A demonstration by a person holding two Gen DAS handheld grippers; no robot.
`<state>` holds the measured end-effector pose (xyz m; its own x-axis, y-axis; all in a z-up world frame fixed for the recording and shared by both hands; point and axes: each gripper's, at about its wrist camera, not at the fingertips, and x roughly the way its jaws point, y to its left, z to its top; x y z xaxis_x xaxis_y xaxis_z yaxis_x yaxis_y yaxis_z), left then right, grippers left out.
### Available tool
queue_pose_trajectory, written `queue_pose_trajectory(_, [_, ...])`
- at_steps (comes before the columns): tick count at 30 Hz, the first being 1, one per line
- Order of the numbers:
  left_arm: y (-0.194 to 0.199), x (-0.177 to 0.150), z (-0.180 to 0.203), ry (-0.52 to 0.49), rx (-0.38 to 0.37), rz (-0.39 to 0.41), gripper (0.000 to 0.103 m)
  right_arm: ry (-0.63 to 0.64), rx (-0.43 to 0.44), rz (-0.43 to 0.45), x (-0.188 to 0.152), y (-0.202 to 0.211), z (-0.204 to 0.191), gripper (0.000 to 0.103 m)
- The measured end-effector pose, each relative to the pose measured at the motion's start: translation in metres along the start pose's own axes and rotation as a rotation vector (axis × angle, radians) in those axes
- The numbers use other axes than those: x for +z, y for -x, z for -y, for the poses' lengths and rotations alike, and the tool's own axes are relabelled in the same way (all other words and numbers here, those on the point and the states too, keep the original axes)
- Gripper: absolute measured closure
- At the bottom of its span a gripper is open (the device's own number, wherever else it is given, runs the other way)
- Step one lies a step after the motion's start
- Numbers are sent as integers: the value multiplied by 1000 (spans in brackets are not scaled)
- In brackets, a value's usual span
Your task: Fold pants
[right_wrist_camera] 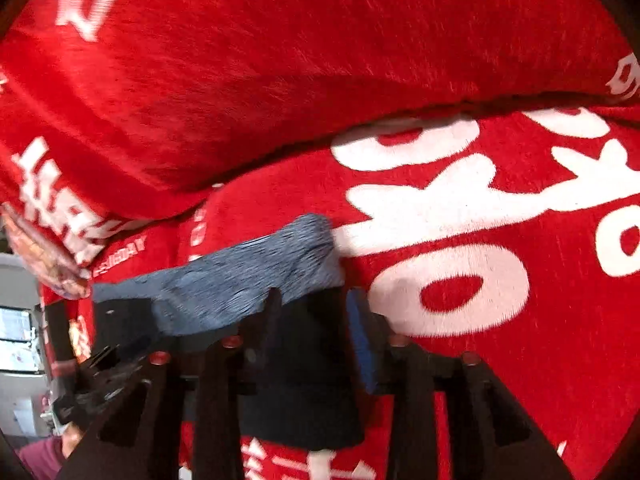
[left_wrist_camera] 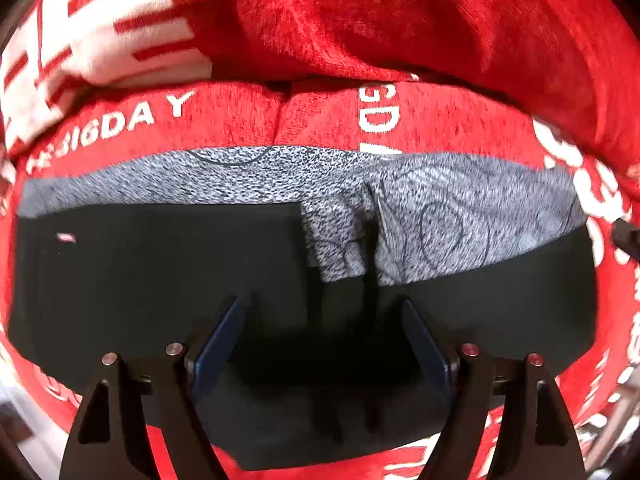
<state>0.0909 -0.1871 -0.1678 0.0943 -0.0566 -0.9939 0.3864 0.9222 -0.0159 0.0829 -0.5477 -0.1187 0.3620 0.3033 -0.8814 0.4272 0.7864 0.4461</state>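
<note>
While spread wide over black fabric, left gripper [left_wrist_camera: 320, 344] with blue pads [left_wrist_camera: 218, 344] apart, nothing pinched between them. Straight ahead of the fingertips, black pants [left_wrist_camera: 140, 280] lying flat on a red blanket [left_wrist_camera: 400, 20] printed with white lettering; grey patterned lining [left_wrist_camera: 440, 216] showing just beyond, at the waist end. Further ahead, a bulky fold of the same blanket rising up. Right gripper [right_wrist_camera: 314, 308] straddling a black edge of the pants [right_wrist_camera: 304, 380], fabric between the fingers; cannot tell whether clamped. Grey lining [right_wrist_camera: 248, 276] ahead and left of those tips, white characters [right_wrist_camera: 460, 200] to their right.
</note>
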Motion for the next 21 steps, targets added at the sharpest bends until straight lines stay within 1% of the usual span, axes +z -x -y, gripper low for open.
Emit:
queue_pose_trajectory(2, [4, -4, 1, -14, 7, 5, 21, 8, 34, -9, -8, 5, -8, 74])
queue_pose_trajectory(4, [9, -6, 1, -3, -4, 7, 21, 20, 50, -29, -18, 1, -16, 74])
queue_pose_trajectory(7, [20, -6, -3, 27, -78, 30, 21, 31, 44, -79, -36, -16, -21, 74])
queue_pose_trajectory(9, [27, 2, -3, 24, -147, 49, 21, 6, 44, -111, -47, -35, -27, 74])
queue_pose_trajectory(11, [30, 13, -1, 4, -213, 65, 21, -9, 59, -103, -56, -37, -24, 74])
queue_pose_trajectory(13, [24, 24, 4, -19, -276, 50, 21, -13, 64, -94, -59, -34, -23, 74])
queue_pose_trajectory(14, [18, 29, 7, -23, -290, 40, 23, -18, 69, -95, -60, -33, -21, 74])
queue_pose_trajectory(15, [15, 32, 10, -24, -294, 32, 28, -22, 74, -97, -60, -33, -20, 74])
queue_pose_trajectory(17, [4, 36, 13, -24, -306, -9, 62, -31, 86, -99, -60, -33, -17, 74])
queue_pose_trajectory(18, [5, 35, 14, -20, -308, -19, 66, -31, 88, -99, -60, -33, -17, 74])
queue_pose_trajectory(19, [5, 35, 13, -19, -321, -16, 76, -30, 88, -97, -60, -32, -17, 74])
queue_pose_trajectory(20, [5, 34, 12, -18, -342, -15, 91, -28, 89, -95, -61, -30, -17, 74])
queue_pose_trajectory(21, [6, 33, 12, -21, -354, -16, 93, -27, 89, -94, -61, -29, -17, 74])
